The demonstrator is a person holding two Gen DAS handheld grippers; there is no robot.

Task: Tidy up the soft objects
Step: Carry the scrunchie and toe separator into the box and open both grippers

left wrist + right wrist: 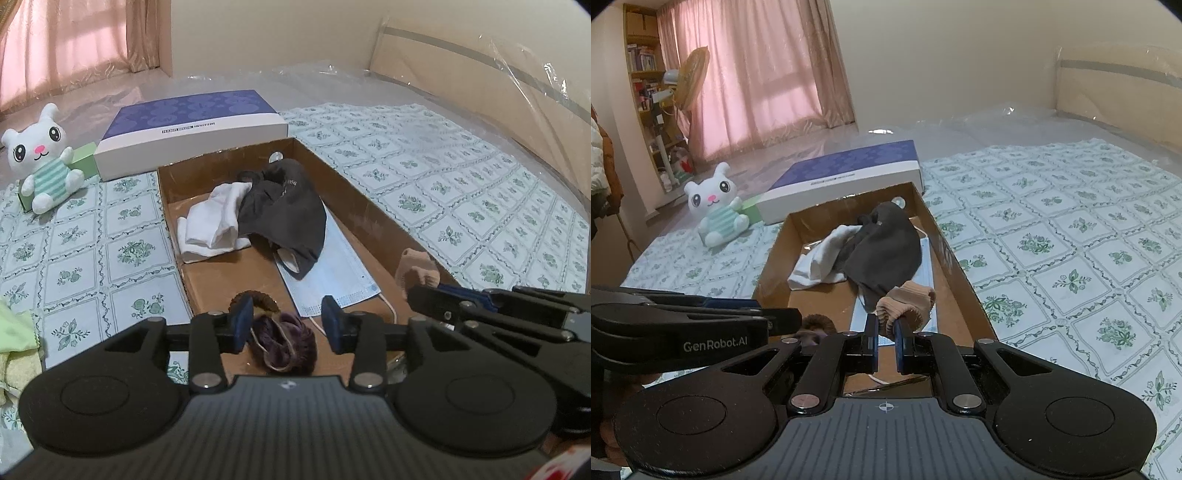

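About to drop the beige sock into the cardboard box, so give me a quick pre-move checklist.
1. Right gripper shut on the beige sock: ok.
2. Sock is over the cardboard box, inside its walls: ok.
3. Left gripper open, pads clear of the purple scrunchie: ok.
4. Scrunchie resting on the box floor: cannot tell.
5. Bare floor left in the box's near end: ok.
6. Plush bunny and green cloth boxed: not ok, both outside.
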